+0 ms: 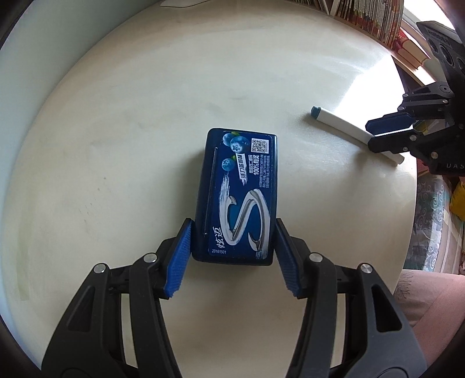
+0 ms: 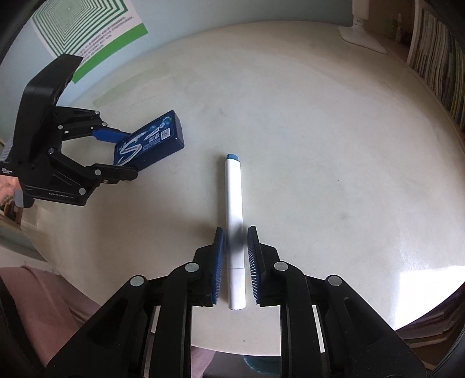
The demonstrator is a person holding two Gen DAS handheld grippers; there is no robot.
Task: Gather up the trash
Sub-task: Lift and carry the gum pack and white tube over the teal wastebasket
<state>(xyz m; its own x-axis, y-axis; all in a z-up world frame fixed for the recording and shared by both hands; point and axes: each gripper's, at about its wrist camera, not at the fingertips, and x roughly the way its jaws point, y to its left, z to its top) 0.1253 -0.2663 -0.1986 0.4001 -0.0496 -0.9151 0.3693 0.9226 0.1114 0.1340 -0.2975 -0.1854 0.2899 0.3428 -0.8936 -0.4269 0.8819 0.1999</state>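
Note:
A dark blue gum box point(image 1: 237, 194) with a silver S lies on the round white table point(image 1: 116, 145). My left gripper point(image 1: 232, 232) is shut on the near end of the box, pads against both sides; the box also shows in the right wrist view point(image 2: 151, 139). A white marker with a blue cap point(image 2: 235, 221) lies on the table. My right gripper point(image 2: 235, 241) straddles its near half, pads a little apart from it on both sides. The marker also shows in the left wrist view point(image 1: 348, 129).
Rows of books point(image 1: 375, 17) stand past the table's far right edge. A white lamp base point(image 2: 363, 37) sits at the far edge. A green striped poster point(image 2: 87, 26) hangs on the wall. A pink-clothed leg point(image 2: 43, 305) is by the near edge.

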